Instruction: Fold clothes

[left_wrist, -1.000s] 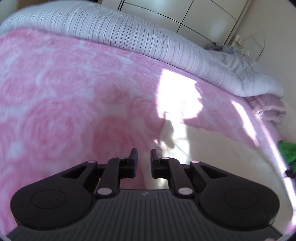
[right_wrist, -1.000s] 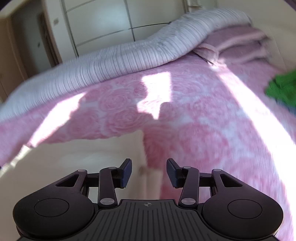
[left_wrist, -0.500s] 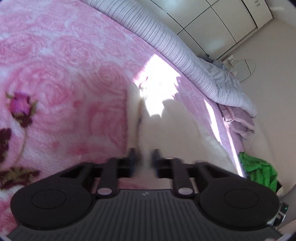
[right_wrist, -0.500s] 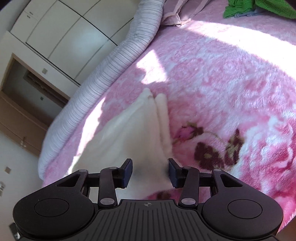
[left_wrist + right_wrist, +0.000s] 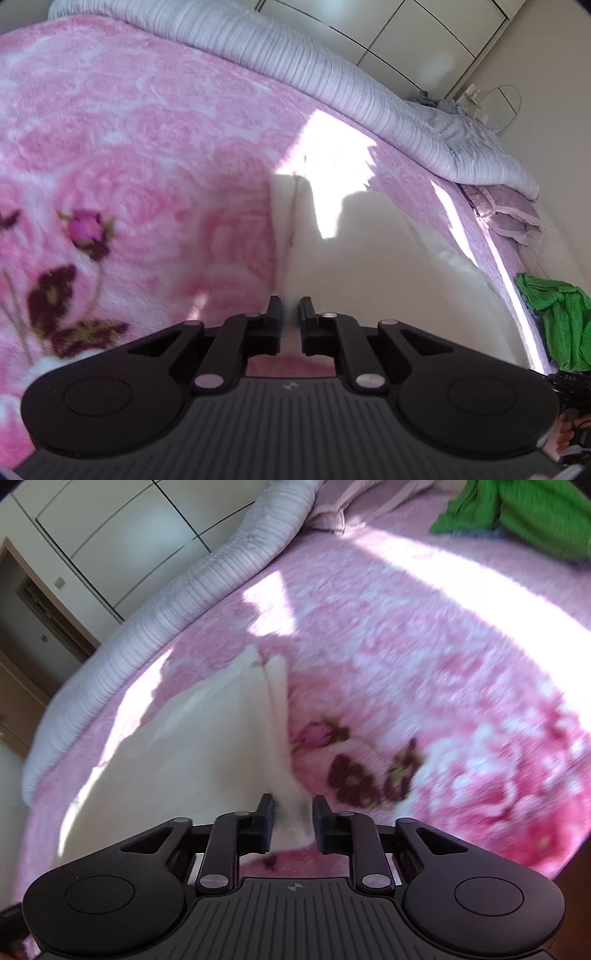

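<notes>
A: Item one, change noted. A second before, both grippers stood with jaws apart over the cream garment, nothing pinched. At this moment the left gripper had closed to a narrow slit on a thin edge of that cloth, and the right gripper had closed on a thicker bunch of it.

B: Meaning for the fold?

A: Judged: both corners were secured, so the lift-and-carry of the edge could begin. The cloth ran taut ahead of each tool toward its far end on the pink rose blanket.

B: Item two, pose.

A: Both tools pointed downward and forward at a moderate slant. The right one had rolled markedly; its view showed the bed tilted. The left view had swung as well, bringing a dark rosebud print into sight left of the fingers.

B: Garment's place?

A: Directly ahead of both jaws, lying flat beyond the fingertips. Right of the left tool: a green cloth, well apart. Beyond the garment: a striped quilt.
</notes>
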The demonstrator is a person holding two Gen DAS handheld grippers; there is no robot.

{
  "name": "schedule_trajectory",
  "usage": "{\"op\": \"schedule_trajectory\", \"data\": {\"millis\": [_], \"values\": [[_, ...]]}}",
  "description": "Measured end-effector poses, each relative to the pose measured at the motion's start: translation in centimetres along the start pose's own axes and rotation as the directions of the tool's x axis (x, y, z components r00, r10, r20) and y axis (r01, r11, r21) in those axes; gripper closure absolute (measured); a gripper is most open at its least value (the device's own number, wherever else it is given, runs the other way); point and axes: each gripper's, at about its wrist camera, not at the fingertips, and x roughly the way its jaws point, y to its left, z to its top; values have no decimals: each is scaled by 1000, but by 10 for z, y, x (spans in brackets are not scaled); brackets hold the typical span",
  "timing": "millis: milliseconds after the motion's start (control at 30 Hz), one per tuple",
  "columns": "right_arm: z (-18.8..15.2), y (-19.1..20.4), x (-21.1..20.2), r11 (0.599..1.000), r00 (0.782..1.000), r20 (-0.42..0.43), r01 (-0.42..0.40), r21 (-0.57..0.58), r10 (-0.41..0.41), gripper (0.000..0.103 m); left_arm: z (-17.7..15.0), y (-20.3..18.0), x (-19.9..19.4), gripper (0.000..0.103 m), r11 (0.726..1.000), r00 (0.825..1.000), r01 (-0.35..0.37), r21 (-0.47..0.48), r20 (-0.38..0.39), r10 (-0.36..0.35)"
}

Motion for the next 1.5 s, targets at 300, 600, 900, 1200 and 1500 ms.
{"op": "schedule_trajectory", "data": {"millis": [300, 600, 900, 1200, 1500], "values": [[-8, 82, 9, 922, 965, 254, 158, -352, -68, 80, 18, -57, 35, 95, 974, 998, -47, 223, 55, 35], [-38, 38, 40, 940, 980, 155, 167, -296, -125, 76, -10, -55, 54, 96, 945, 993, -112, 306, 12, 114], [-22, 86, 6, 910, 960, 240, 224, -349, -145, 76, -12, -90, 42, 95, 917, 987, -154, 369, 22, 157], [-52, 77, 21, 902, 972, 103, 236, -360, -213, 76, -33, -91, 36, 93, 904, 965, -238, 356, -20, 262], [-75, 96, -28, 934, 971, 22, 234, -269, -237, 65, -57, -122, -21, 89, 880, 955, -274, 388, -1, 297]]}}
